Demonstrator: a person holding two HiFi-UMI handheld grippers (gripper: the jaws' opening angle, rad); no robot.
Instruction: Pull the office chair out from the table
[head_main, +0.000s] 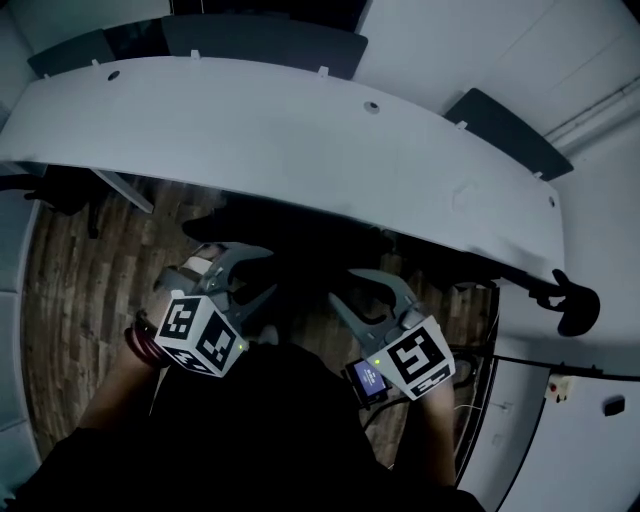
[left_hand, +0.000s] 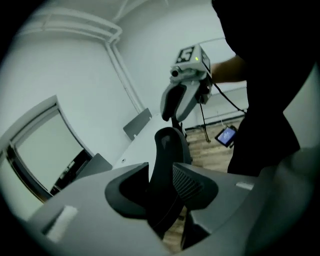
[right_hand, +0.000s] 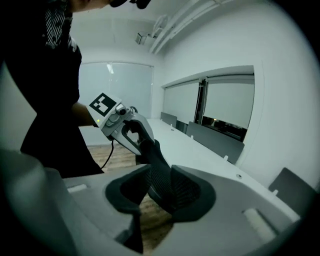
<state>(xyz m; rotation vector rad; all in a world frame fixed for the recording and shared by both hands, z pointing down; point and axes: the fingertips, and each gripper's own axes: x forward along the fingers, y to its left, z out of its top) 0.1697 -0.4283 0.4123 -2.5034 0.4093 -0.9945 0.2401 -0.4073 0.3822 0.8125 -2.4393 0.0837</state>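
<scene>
The black office chair (head_main: 300, 235) stands tucked against the near edge of the curved white table (head_main: 300, 140). Both grippers are at the top of its backrest. In the left gripper view, the left gripper (left_hand: 160, 187) straddles the backrest's upper edge (left_hand: 167, 147), open, with the dark edge standing between its pads. The right gripper (right_hand: 160, 192) straddles the same edge (right_hand: 157, 167) further along, also open, with floor showing beside one pad. In the head view the left gripper (head_main: 255, 272) and right gripper (head_main: 358, 292) sit side by side over the dark chair back. Each gripper shows in the other's view, the right gripper (left_hand: 182, 95) and the left gripper (right_hand: 122, 125).
Dark chair backs (head_main: 260, 40) (head_main: 510, 130) line the table's far side. A black armrest-like part (head_main: 575, 305) juts out at the right, near a cable. A small lit screen (head_main: 368, 380) rides on the right gripper. Wood floor (head_main: 80, 290) lies to the left.
</scene>
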